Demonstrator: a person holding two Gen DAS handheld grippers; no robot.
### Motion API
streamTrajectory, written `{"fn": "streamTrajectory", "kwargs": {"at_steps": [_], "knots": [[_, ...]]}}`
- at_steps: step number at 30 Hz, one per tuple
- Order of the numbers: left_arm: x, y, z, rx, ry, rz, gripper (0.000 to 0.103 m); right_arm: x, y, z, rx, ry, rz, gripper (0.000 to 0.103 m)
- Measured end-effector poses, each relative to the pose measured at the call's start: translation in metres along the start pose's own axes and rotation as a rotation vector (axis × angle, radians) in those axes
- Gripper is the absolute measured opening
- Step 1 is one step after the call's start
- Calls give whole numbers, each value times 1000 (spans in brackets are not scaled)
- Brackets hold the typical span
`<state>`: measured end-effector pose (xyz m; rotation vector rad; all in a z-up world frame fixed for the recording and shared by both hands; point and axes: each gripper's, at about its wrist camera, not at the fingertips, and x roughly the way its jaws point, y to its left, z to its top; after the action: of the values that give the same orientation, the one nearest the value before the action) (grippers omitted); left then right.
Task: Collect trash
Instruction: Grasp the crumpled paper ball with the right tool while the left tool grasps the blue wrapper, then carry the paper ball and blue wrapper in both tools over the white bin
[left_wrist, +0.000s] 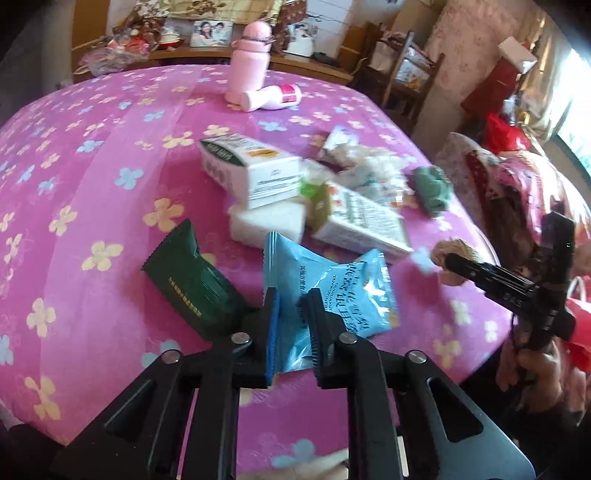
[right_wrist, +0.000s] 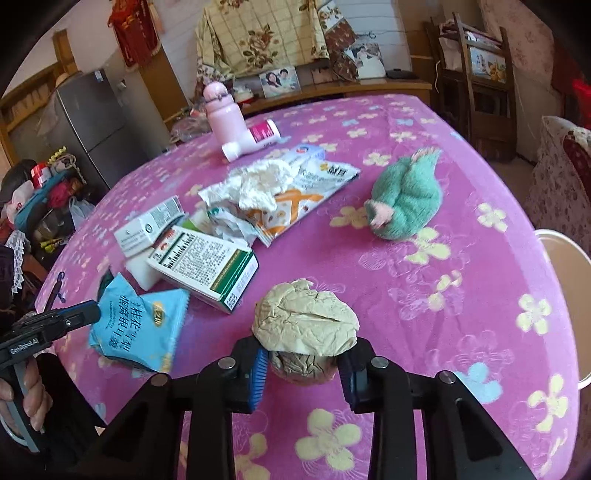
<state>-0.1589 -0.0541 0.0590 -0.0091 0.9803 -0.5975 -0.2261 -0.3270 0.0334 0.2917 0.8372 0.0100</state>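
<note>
Your left tool (left_wrist: 291, 314) clamps the blue wrapper (left_wrist: 332, 291); your right tool (right_wrist: 303, 365) pinches the paper ball (right_wrist: 306, 325) low near the tabletop (right_wrist: 461, 280) edge, so it may pop free.

Black left tool (left_wrist: 290, 325), blue ribbed pads, silver screws, right tool (right_wrist: 303, 363) alike
</note>
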Motion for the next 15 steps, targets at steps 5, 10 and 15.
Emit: {"fn": "streamTrajectory", "kwargs": {"at_steps": [5, 10, 15], "knots": [[-15, -9, 0, -7, -3, -49, 8, -23, -4, 2, 1, -45, 3, 31], [-14, -22, -1, 45, 2, 22, 8, -32, -5, 2, 6, -56, 7, 31], [4, -6, -8, -28, 75, 29, 25, -28, -3, -2, 4, -36, 27, 31]]}}
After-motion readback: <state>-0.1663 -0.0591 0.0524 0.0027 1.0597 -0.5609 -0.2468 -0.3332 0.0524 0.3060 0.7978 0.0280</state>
